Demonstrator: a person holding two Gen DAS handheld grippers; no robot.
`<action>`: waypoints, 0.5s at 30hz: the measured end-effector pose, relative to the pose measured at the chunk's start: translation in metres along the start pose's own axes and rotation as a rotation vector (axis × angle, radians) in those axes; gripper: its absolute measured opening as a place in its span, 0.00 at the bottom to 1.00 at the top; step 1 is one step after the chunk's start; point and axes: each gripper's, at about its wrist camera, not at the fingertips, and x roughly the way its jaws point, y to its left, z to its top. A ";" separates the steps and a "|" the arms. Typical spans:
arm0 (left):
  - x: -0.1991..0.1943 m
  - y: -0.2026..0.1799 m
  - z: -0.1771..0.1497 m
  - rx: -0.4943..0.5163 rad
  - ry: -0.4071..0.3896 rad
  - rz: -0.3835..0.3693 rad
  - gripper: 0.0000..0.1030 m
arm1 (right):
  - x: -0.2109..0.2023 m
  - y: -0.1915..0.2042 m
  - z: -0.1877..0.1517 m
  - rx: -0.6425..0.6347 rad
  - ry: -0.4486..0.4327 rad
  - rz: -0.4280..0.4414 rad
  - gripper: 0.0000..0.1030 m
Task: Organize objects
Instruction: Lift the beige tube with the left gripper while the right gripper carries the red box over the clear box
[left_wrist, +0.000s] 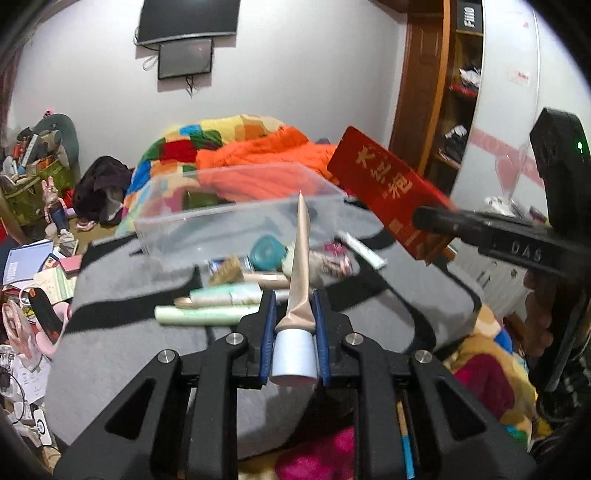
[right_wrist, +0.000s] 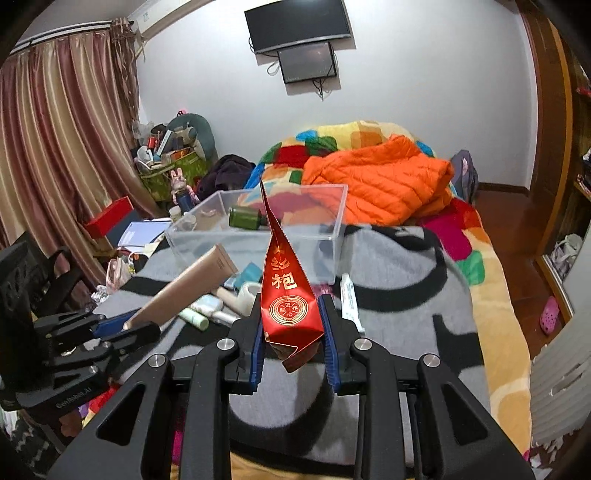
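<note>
My left gripper is shut on a beige cosmetic tube with a white cap, held above the grey blanket; it also shows in the right wrist view. My right gripper is shut on a red tea packet with gold characters; it also shows in the left wrist view, raised at the right. A clear plastic box stands on the blanket ahead of both grippers, with a dark green jar inside. Several small tubes and packets lie in front of the box.
The grey and black blanket covers the bed. An orange jacket and a colourful quilt lie behind the box. Clutter fills the floor at the left. A wardrobe stands at the right.
</note>
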 end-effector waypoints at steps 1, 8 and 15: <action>0.000 0.002 0.005 -0.006 -0.007 0.004 0.19 | 0.001 0.001 0.003 -0.002 -0.005 -0.001 0.23; 0.009 0.023 0.038 -0.046 -0.022 0.039 0.19 | 0.022 0.005 0.032 -0.013 -0.019 -0.006 0.23; 0.036 0.043 0.074 -0.067 -0.020 0.057 0.19 | 0.056 0.006 0.061 -0.029 -0.012 -0.029 0.23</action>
